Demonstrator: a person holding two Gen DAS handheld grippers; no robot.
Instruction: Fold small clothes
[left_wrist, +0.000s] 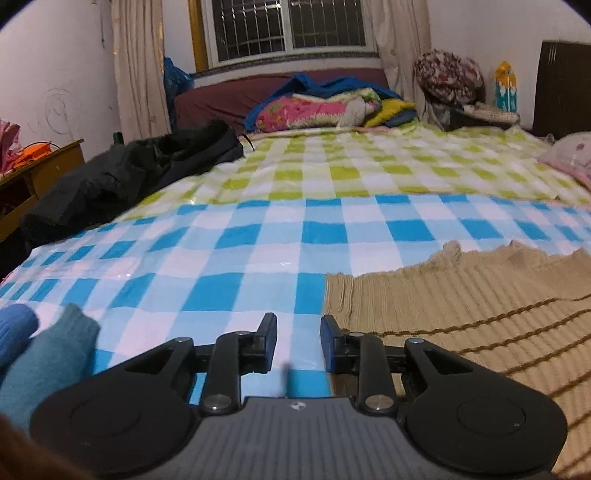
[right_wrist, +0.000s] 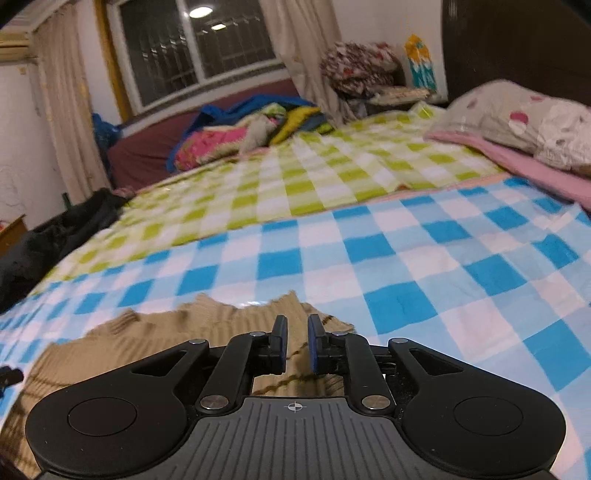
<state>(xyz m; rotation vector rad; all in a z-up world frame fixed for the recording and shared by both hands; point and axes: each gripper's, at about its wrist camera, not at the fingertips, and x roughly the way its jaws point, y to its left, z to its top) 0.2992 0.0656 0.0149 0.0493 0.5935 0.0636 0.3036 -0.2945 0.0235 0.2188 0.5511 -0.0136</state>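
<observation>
A tan ribbed knit garment with thin brown stripes (left_wrist: 461, 295) lies flat on the blue-checked bed cover (left_wrist: 240, 258). My left gripper (left_wrist: 298, 343) is open and empty, low over the garment's left edge. The garment also shows in the right wrist view (right_wrist: 166, 332). My right gripper (right_wrist: 297, 343) hovers over its right part with the jaws slightly apart and nothing between them. The garment's near part is hidden under both grippers.
Folded teal and blue knitwear (left_wrist: 48, 354) lies at the near left. A black jacket (left_wrist: 129, 177) lies on the bed's left side. Colourful bedding (left_wrist: 317, 107) is piled at the far end. A pillow (right_wrist: 517, 118) and pink blanket lie right.
</observation>
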